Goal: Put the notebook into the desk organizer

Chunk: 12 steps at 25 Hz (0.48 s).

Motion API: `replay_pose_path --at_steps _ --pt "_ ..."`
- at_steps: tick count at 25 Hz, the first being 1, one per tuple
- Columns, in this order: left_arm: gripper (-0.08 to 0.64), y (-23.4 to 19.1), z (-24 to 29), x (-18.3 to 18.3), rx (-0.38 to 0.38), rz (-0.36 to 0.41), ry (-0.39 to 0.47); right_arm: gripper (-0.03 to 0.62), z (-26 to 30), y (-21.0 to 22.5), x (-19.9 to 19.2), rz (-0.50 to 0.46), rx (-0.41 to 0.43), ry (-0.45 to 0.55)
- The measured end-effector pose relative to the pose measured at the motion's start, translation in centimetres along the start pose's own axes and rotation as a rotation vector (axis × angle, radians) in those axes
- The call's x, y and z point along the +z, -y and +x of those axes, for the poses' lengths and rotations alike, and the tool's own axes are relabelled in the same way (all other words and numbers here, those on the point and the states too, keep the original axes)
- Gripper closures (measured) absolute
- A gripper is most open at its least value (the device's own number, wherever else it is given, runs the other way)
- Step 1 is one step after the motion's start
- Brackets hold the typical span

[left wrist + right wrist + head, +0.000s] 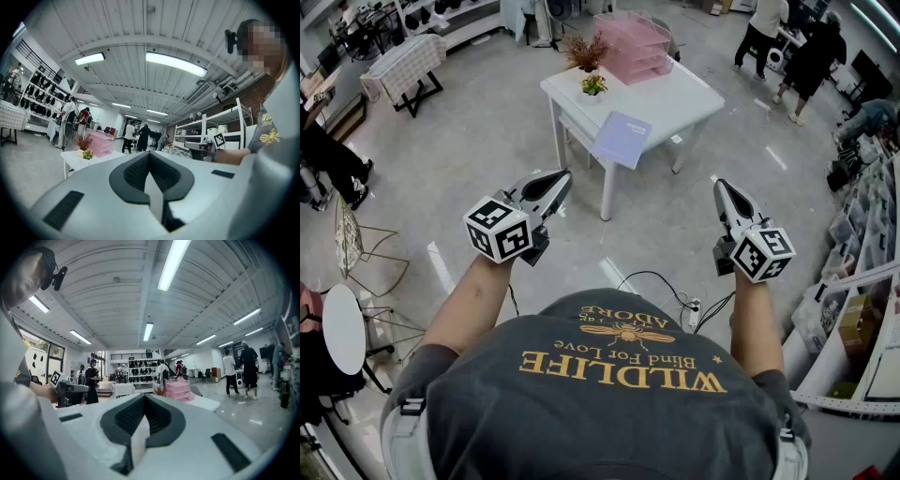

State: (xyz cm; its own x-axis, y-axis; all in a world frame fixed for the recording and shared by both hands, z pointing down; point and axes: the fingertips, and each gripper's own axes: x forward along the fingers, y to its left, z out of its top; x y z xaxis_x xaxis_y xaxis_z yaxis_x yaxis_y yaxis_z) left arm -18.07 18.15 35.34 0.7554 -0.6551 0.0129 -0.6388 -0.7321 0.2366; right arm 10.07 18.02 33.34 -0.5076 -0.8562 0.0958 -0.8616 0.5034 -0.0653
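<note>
A person stood on a grey floor, well apart from a small white table (694,94), holding a gripper in each hand. The left gripper (558,180) had its jaws pressed together with nothing between them. The right gripper (722,190) was likewise closed and empty. Both pointed level, roughly toward the table.

The notebook (622,139), pale lavender, lay flat at the table's near edge, and one corner seemed to hang a little past that edge. The pink desk organizer (636,45) stood at the far side of the same table, beyond a small potted plant (593,84). The notebook lay ahead of both grippers, roughly between their lines of aim, and far out of reach.

The notebook looked thin and light, with a smooth cover that might slide on the tabletop or bend when lifted. The overhanging corner or the near edge seemed the best place to pinch it, taking cover and pages together.
</note>
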Motion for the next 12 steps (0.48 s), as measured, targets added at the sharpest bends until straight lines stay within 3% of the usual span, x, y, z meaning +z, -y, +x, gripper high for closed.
replay_pose_path --at_steps 12 --pt "0.561 0.85 -0.12 -0.36 -0.002 0.011 -0.01 0.594 -1.07 0.1 -0.34 0.025 -0.004 0.0"
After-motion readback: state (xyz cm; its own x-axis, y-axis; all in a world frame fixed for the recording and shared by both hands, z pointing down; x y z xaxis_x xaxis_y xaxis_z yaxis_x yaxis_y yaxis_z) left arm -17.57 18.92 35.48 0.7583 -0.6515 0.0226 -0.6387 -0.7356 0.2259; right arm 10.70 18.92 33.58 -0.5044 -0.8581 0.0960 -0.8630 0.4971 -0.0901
